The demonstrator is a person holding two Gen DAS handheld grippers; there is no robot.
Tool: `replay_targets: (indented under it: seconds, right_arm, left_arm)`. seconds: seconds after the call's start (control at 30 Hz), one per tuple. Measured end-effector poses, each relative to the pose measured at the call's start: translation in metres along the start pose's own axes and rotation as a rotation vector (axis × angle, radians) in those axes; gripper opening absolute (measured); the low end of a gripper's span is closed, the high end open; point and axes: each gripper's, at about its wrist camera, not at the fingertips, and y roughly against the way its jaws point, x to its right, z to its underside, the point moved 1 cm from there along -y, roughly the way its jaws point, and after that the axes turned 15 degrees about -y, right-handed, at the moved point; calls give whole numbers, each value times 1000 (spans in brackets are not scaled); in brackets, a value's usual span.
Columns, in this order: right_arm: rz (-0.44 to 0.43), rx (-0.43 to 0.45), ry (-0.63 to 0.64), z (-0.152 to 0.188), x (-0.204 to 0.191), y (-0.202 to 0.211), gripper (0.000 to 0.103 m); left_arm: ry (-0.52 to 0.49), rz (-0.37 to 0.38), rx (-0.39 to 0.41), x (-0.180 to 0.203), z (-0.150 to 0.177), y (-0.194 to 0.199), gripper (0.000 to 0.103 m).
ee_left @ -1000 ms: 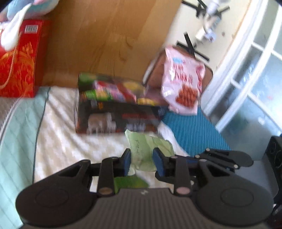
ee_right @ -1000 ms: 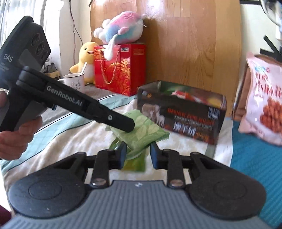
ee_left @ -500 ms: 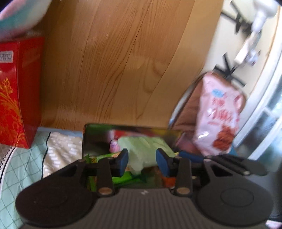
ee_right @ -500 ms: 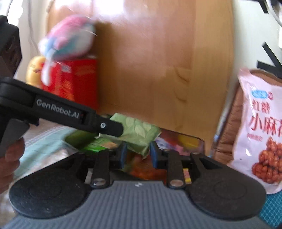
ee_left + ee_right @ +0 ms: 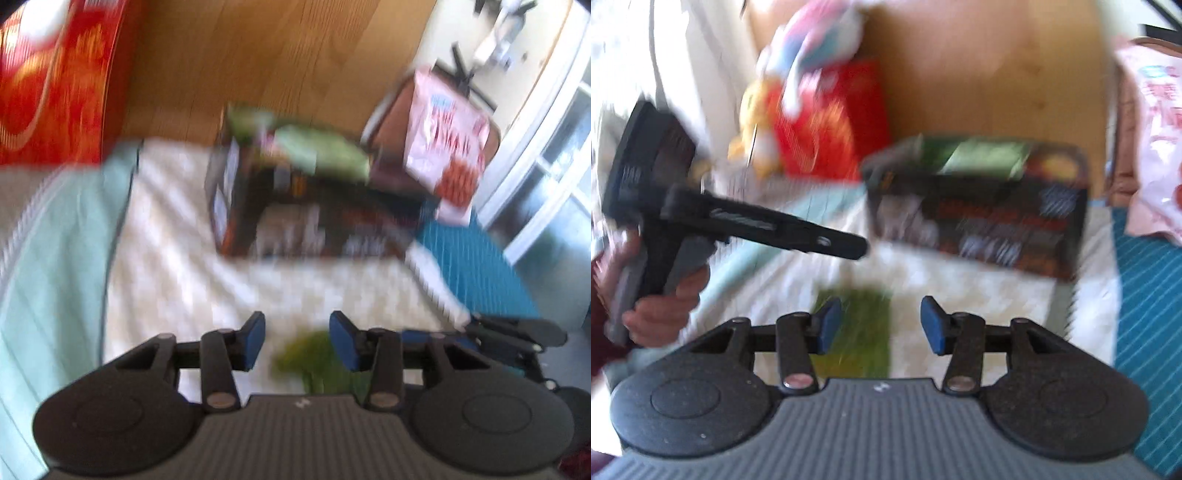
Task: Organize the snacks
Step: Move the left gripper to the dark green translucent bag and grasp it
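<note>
A pale cream quilted bedspread (image 5: 177, 258) with a zigzag weave covers the surface, edged by a mint-green blanket (image 5: 55, 258) to the left of the fingers and a teal ribbed cloth (image 5: 1152, 295) to their right. Behind everything stands a brown wooden headboard (image 5: 221, 55).

Ahead of both pairs of fingers sits the dark printed cardboard snack box (image 5: 979, 221), open at the top. A pale green leaf-patterned snack packet (image 5: 321, 151) lies on top of its contents. To the right of the box a pink snack bag with red print (image 5: 447, 136) leans upright. To the left stands a red gift box with gold pattern (image 5: 55, 81), with a pastel plush toy (image 5: 820, 40) above it and a yellow plush toy (image 5: 753, 122) beside it.

The left gripper (image 5: 297, 339) has its blue-padded fingers spread wide with nothing between them; the right gripper (image 5: 877, 325) stands likewise. A darker green flat snack packet (image 5: 857, 332) lies on the bedspread just beyond and below the right fingers, and shows between the left ones too.

Both views are smeared by motion blur: the box lettering, the packet prints and the plush faces cannot be read. The window frame (image 5: 535, 166) at right is cut off by the edge.
</note>
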Motion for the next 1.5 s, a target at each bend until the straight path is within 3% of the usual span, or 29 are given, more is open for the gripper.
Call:
replay_targets:
  seconds: [0.07, 0.13, 0.3, 0.47, 0.53, 0.63, 0.7, 0.83, 0.93, 1.03, 1.1, 1.2, 1.5]
  right_arm:
    - [-1, -21, 27, 5, -8, -12, 53]
    - [5, -11, 37, 7, -15, -14, 61]
    - [-27, -29, 97, 26, -42, -3, 65]
    - [-44, -14, 181, 60, -51, 30, 68]
    - [-22, -5, 187, 72, -47, 43, 76]
    - [23, 26, 120, 82, -34, 66, 80]
    - [26, 36, 27, 86, -25, 82, 80]
    - [2, 30, -89, 94, -18, 96, 76]
    - [21, 21, -92, 101, -25, 92, 69]
    - [35, 31, -70, 102, -36, 85, 69]
    - [19, 34, -60, 101, -40, 80, 60]
    - [-23, 29, -67, 98, -45, 71, 36]
    - [-165, 7, -353, 92, -1, 81, 37]
  left_arm:
    - [23, -9, 13, 5, 10, 10, 38]
    - [54, -15, 23, 7, 20, 17, 37]
    - [43, -27, 22, 21, 48, 45, 37]
    - [63, 55, 20, 49, 84, 74, 34]
    - [68, 100, 6, 61, 96, 82, 35]
    - [63, 168, -5, 70, 102, 93, 35]
    - [66, 170, 17, 68, 98, 98, 38]
    - [96, 181, 16, 59, 85, 90, 38]
    - [104, 182, -29, 60, 85, 70, 34]
    - [91, 170, -10, 62, 88, 67, 30]
    - [119, 175, -9, 59, 90, 68, 25]
    - [145, 196, -10, 54, 93, 69, 24]
    - [152, 252, -13, 54, 90, 67, 40]
